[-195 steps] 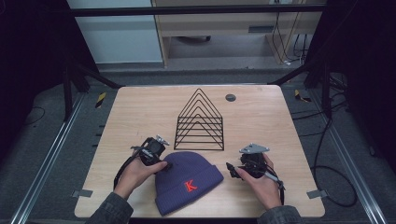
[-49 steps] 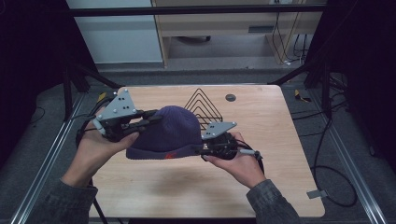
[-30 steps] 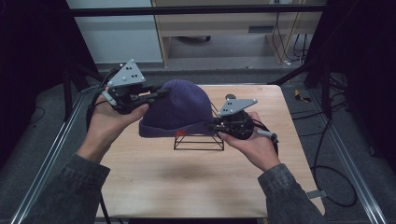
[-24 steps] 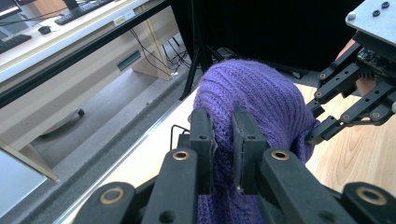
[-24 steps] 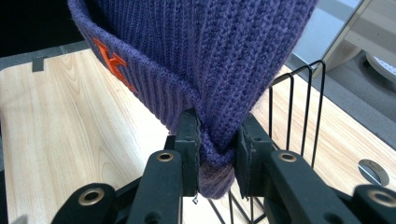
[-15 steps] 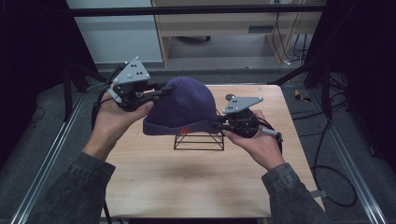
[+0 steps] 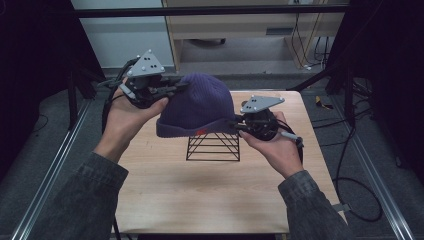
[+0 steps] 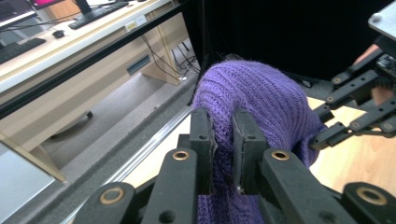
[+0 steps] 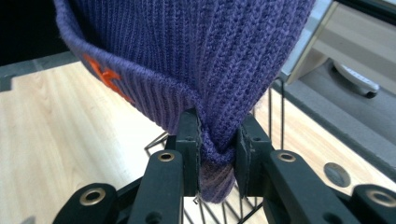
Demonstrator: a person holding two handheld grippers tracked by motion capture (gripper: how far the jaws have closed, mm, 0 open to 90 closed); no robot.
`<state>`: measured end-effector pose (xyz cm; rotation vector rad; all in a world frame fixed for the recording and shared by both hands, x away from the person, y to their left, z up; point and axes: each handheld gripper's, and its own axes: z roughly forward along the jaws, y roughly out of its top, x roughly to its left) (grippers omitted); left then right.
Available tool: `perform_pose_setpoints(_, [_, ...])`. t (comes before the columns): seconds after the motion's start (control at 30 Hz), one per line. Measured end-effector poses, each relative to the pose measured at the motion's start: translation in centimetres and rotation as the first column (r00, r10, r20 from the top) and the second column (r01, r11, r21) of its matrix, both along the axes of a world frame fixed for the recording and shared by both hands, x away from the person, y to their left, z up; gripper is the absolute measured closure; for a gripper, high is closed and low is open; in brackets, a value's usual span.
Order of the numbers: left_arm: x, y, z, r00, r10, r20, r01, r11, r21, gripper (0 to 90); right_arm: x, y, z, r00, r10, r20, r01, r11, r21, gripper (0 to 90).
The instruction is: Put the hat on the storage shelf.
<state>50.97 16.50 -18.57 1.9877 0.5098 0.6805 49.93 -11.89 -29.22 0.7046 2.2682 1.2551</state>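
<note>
A purple knit beanie [image 7: 200, 107] with an orange letter on its cuff hangs in the air over a black wire rack [image 7: 213, 146] on the wooden table [image 7: 200, 190]. My left gripper [image 7: 172, 89] is shut on the beanie's upper left side; in the left gripper view the knit [image 8: 261, 98] is pinched between the jaws [image 8: 223, 154]. My right gripper [image 7: 239, 125] is shut on the cuff at the right; the right gripper view shows the cuff [image 9: 205, 70] bunched between its jaws [image 9: 218, 154], with the rack's wires [image 9: 275, 121] just beyond.
A small dark round disc [image 9: 337, 174] lies on the table behind the rack. A metal frame rail [image 7: 45, 175] runs along the table's left side, and another rail [image 7: 375, 190] along the right. A desk [image 7: 240, 20] stands behind the table.
Both grippers lifted the beanie from the table's front, carried it up and back, and now hold it over the wire rack; in the last half second it barely moved.
</note>
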Motion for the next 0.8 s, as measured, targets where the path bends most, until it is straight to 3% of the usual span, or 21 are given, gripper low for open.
perform_pose_setpoints(0.13, [0.9, -0.3, 0.5, 0.9998, 0.011, 0.018, -0.011, 0.9998, -0.016, 79.9, 0.8, 0.0, 0.6, 0.9994, -0.031, 0.018, 0.03, 0.999, 0.014, 74.2])
perform_pose_setpoints(0.33, [2.2, -1.1, 0.1, 0.9996, 0.022, 0.02, -0.022, 0.9995, -0.022, 80.0, 2.2, -0.3, 0.9, 0.995, -0.095, 0.03, 0.095, 0.995, 0.013, 74.3])
perform_pose_setpoints(0.47, [3.3, -1.6, -0.6, 0.9995, 0.03, 0.013, -0.03, 0.9989, -0.037, 79.9, 3.2, -0.4, 0.4, 0.9921, -0.122, 0.028, 0.122, 0.993, 0.005, 74.2])
perform_pose_setpoints(0.63, [4.7, -2.3, -1.6, 0.9993, 0.037, 0.006, -0.037, 0.9993, -0.003, 79.9, 4.4, -0.6, -0.5, 0.9908, -0.135, 0.013, 0.135, 0.991, -0.007, 74.2])
perform_pose_setpoints(0.8, [5.5, -2.5, -2.3, 0.9994, 0.032, -0.009, -0.032, 0.9995, 0.0, 79.9, 5.0, -1.0, -1.1, 0.9914, -0.131, -0.007, 0.131, 0.991, -0.015, 74.2])
